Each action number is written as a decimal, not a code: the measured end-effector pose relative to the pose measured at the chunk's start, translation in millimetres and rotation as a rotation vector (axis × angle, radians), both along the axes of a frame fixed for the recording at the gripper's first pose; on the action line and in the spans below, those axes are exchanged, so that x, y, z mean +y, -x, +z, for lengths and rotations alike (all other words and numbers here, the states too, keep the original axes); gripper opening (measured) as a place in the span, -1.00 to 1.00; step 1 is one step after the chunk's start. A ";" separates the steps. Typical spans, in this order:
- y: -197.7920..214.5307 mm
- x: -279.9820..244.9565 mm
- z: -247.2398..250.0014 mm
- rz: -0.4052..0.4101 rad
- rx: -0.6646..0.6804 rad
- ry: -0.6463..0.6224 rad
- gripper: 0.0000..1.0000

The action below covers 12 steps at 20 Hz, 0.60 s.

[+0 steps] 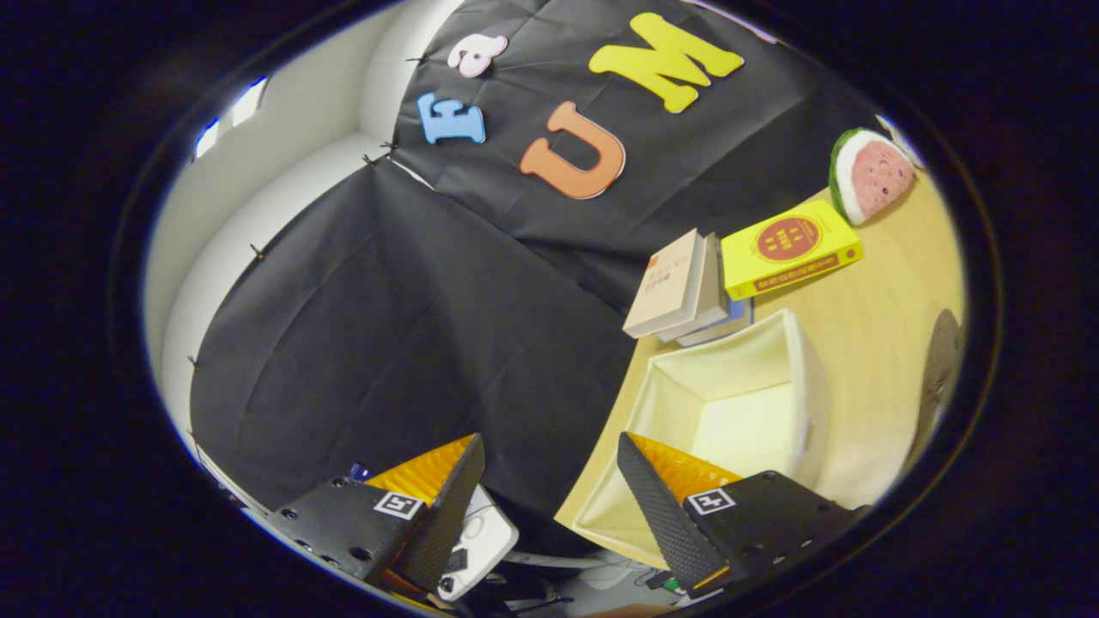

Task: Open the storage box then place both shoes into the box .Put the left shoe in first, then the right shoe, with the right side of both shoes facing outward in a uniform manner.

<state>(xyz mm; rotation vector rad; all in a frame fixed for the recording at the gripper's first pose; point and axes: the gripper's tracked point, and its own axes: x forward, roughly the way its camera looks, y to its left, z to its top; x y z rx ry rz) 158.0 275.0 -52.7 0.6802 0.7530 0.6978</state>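
The view is tilted. A cream fabric storage box (803,378) stands open on the wooden table, just ahead of the right finger, and its inside looks bare. My gripper (549,455) is open, with nothing between its fingers. The left finger (446,498) hangs past the table's edge, in front of the booth's black cloth wall. The right finger (665,515) overlaps the box's near corner.
Beyond the box, a stack of books (683,287) and a yellow book (790,247) lie on the wooden table (884,318). A watermelon-slice cushion (869,174) sits further back. A dark round object (940,356) lies right of the box. A white device (481,545) lies below the left finger.
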 end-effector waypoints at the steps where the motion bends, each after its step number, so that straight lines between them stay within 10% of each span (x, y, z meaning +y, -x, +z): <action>1: -2.8 -21.1 -7.0 -0.034 -0.006 0.035 0.91; 12: 2.4 -188.3 -80.2 -0.229 0.013 0.459 0.90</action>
